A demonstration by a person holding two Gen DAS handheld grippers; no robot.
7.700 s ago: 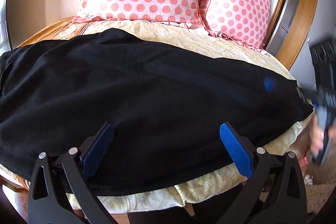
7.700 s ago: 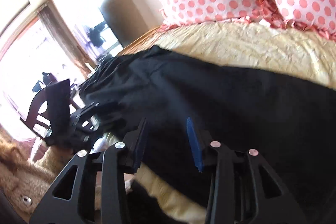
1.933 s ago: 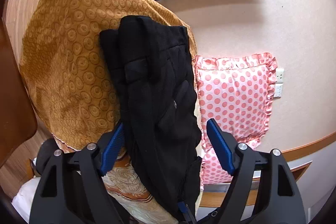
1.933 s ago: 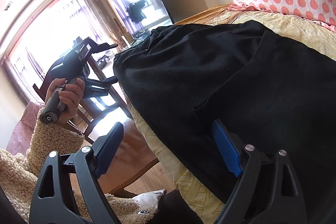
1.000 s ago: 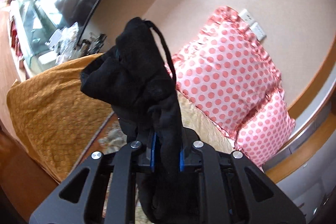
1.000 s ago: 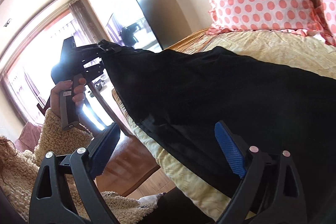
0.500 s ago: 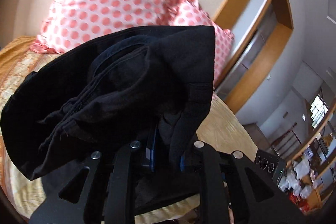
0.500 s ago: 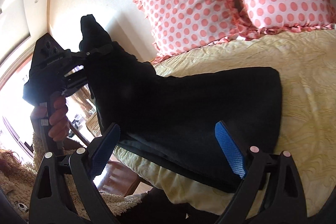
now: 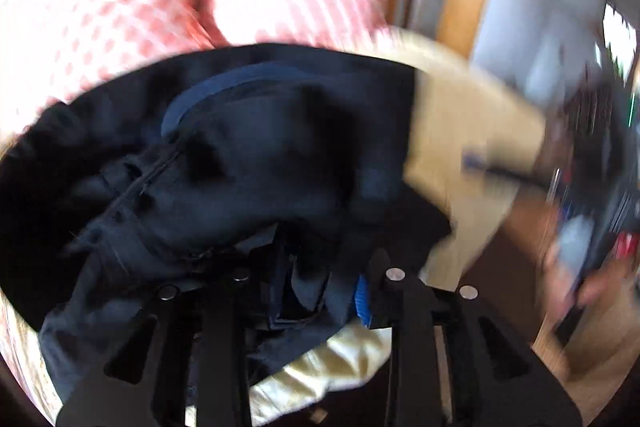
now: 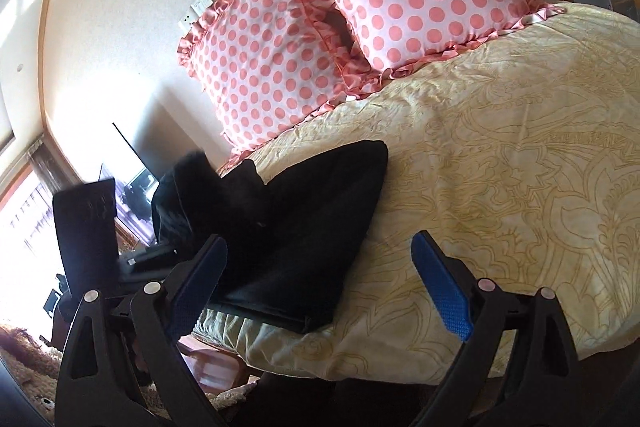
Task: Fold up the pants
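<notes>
The pants (image 10: 304, 239) are black, soft and limp; they lie doubled over on the near left part of the bed (image 10: 520, 155), one end bunched and raised off the cover. Judgement: light cloth, no stiffness, so any part you do not hold will sag and slide. The thicker band end, seen as a dark blue strip in the left wrist view, looks like the firmer place to grip; a single layer may slip out.

Your left tongs (image 9: 320, 287) are nearly closed, with a wad of the pants (image 9: 248, 163) pinched between the pads. That view is smeared by motion, so how many layers are caught cannot be told.

Your right tongs (image 10: 320, 283) are wide open and hold nothing; they hover over the folded edge near the bed's front border, apart from the cloth.

Two spotted pillows (image 10: 344, 27) lean at the head of the bed, well apart from the pants.

Containers: none visible in either view.
</notes>
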